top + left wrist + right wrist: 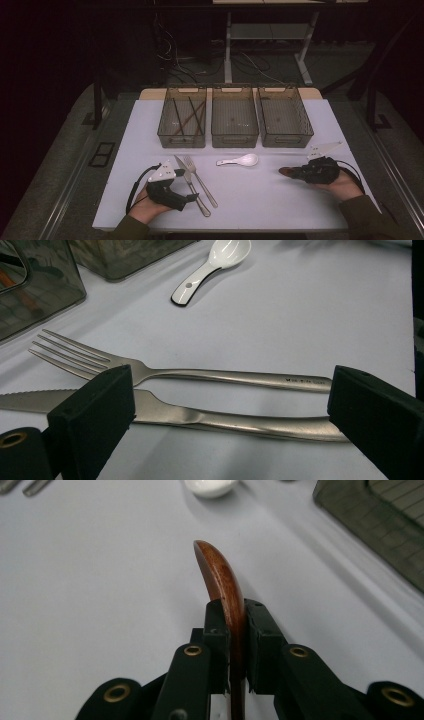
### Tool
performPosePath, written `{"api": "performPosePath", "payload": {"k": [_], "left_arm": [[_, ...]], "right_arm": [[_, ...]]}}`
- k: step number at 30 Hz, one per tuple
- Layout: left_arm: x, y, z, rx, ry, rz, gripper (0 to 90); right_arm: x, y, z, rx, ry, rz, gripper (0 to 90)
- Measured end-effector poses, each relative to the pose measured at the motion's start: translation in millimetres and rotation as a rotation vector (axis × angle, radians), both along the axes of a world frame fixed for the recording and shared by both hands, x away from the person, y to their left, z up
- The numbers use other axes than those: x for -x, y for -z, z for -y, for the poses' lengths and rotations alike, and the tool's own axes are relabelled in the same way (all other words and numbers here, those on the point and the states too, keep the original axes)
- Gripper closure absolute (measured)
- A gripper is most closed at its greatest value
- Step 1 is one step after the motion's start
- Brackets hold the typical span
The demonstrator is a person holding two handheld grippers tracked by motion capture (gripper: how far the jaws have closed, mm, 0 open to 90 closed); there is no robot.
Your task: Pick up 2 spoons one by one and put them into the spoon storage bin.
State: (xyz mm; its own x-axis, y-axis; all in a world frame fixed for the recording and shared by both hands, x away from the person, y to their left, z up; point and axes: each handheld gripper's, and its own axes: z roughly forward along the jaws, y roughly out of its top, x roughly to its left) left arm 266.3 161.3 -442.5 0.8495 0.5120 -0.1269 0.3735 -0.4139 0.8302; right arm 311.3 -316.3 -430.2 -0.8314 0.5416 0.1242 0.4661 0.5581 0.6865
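While our right gripper [232, 630] clamps the wooden spoon [220, 580], our left gripper [230, 405] gapes wide astride the knife [200, 417].

fork handle [240, 377] stamp, unreadable (too small)

The high view is dim, its surroundings nearly black and only the pale bench [280, 200] lit from overhead, while both gripper views are brighter, with soft shadows, a mild sheen on the fork [200, 374], and blurred near claw parts.
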Motion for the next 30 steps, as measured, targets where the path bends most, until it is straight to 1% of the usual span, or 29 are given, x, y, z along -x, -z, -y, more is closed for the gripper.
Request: {"api": "performPosePath", "payload": {"k": [1, 5, 8, 16, 23, 26, 28, 30], "left_arm": [[0.1, 0.2, 0.3, 0.0, 0.0, 0.0, 4.3], [-0.1, 0.2, 0.2, -0.001, -0.002, -0.001, 4.3], [0.1, 0.2, 0.4, -0.001, -0.001, 0.0, 4.3], [0.4, 0.4, 1.1, -0.001, -0.001, -0.001, 4.3], [0.1, 0.6, 1.6, -0.004, 0.005, -0.003, 4.3], [0.1, 0.6, 1.7, -0.004, 0.006, -0.003, 4.3], [0.1, 0.6, 1.7, -0.004, 0.006, -0.003, 4.3], [0.1, 0.6, 1.7, -0.003, 0.006, -0.003, 4.3]], "right_arm": [[-0.6, -1.1, -0.2, -0.007, 0.0, 0.005, 80.8], [-1.6, -7.3, -3.0, -0.039, 0.034, 0.004, 80.8], [-3.0, -9.8, -4.9, -0.058, 0.05, 0.014, 80.8], [-8.0, -14.7, -10.2, -0.086, 0.099, 0.029, 80.8], [-14.9, -18.6, -15.5, -0.105, 0.126, 0.042, 80.8], [-18.4, -20.7, -18.2, -0.124, 0.144, 0.046, 80.7], [-20.3, -21.7, -19.7, -0.123, 0.152, 0.053, 80.7], [-22.5, -23.3, -21.2, -0.13, 0.161, 0.051, 80.7]]}}
